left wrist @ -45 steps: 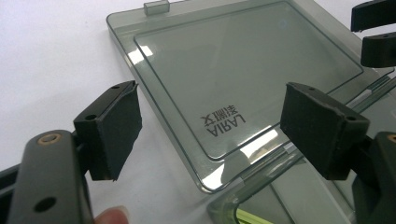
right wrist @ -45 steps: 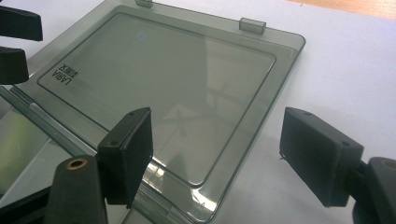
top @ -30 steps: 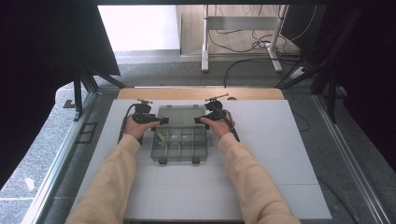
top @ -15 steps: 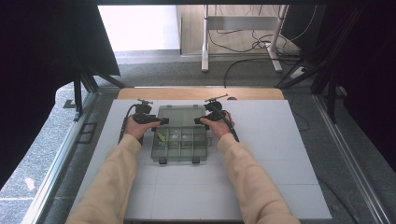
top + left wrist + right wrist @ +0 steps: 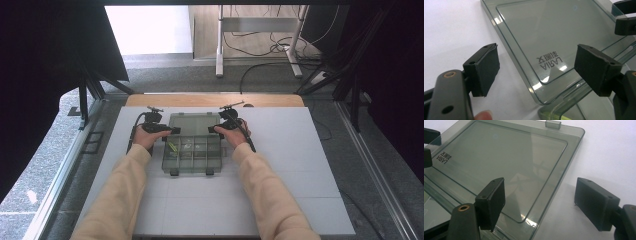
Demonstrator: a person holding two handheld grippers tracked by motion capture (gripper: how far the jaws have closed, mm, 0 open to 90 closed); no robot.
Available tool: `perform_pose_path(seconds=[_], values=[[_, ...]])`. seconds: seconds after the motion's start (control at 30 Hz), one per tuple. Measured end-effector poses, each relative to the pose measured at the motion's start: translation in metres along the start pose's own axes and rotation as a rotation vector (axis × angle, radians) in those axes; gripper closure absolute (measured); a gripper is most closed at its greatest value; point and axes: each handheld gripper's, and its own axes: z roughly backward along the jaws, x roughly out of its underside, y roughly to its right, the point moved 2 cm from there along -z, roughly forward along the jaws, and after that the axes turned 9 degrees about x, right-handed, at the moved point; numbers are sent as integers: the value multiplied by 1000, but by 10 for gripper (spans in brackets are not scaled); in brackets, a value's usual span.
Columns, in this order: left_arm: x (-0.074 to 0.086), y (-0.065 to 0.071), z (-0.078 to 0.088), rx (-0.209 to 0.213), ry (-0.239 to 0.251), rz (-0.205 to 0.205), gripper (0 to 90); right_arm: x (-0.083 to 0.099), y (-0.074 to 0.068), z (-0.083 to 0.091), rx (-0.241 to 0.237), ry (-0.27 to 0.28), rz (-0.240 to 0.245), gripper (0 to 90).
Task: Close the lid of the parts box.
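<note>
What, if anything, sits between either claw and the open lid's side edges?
Nothing visible. The left claw straddles the lid near its hinge corner, jaws open; the right claw straddles the opposite edge. Bare white table lies beside both.

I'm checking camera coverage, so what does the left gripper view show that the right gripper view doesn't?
Left gripper view: a fingertip at the bottom edge, and the near left corner of the clear lid. Right gripper view: the lid's latch tab at its far edge, and its right corner. Both: the lid lying open on the white table, its printed logo, and open gripper jaws.
</note>
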Motion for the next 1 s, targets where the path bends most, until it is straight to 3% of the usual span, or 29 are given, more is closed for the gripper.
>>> perform_pose_path(seconds=[1.0], values=[[3, 0, -5, 44, -30, 33, 228, 0, -1, -4, -22, -12, -45, 234]])
